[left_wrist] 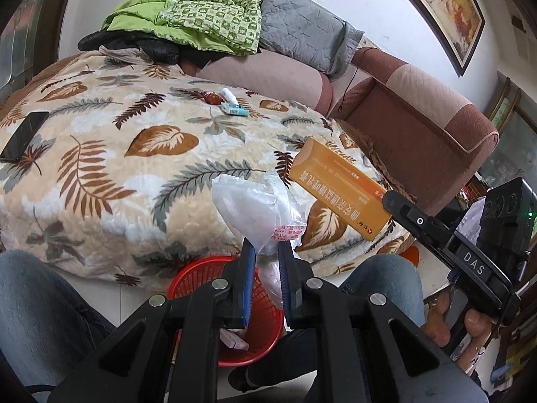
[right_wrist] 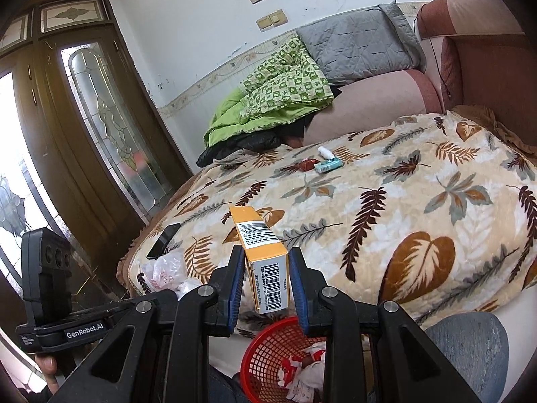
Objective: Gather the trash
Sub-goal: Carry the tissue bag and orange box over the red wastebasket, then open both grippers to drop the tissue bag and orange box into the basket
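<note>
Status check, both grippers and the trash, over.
Left gripper shut on plastic bag. Right gripper shut on orange box. Both above red basket. Nothing in the way.

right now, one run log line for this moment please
left hand-held gripper: shut on plastic bag | right hand-held gripper: shut on orange box | red basket: below both, some trash inside

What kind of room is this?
Most likely a living room in a home: a pinkish-brown sofa with a grey cushion and a green quilt, a leaf-patterned blanket and a wooden stained-glass door.
</note>
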The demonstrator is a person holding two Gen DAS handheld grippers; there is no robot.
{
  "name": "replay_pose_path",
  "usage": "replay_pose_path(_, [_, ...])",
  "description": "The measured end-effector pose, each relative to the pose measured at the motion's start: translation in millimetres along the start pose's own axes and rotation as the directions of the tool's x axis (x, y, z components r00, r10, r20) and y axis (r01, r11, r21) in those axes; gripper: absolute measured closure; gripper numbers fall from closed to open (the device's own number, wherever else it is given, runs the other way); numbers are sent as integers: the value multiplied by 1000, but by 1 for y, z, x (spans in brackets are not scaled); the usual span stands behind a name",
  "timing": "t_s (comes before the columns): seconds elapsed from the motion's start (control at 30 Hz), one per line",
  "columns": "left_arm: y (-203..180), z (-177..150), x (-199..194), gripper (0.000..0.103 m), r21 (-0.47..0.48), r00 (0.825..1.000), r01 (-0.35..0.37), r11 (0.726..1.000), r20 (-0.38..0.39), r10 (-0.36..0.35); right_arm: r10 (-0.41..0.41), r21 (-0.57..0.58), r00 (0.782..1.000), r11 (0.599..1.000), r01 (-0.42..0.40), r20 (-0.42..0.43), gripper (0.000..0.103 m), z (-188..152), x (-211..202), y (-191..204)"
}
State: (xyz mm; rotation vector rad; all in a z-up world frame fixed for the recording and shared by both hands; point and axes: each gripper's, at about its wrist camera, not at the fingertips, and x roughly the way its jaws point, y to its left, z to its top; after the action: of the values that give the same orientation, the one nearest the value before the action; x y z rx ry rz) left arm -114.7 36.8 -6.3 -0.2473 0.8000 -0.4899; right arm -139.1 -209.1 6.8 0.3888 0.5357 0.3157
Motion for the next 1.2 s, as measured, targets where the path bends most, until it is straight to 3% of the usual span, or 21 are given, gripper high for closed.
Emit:
replay_pose_path(1.07, [21,-35,49,89,-43,984,-23,999,-177,15,0,54,982,998,10,-188,74,-44,46,-11])
replay_pose_path(1.2, [22,-36,53,83,-47,981,-29,998,-192,20,6,81,978,997,12,-208,72,-47,52,-18])
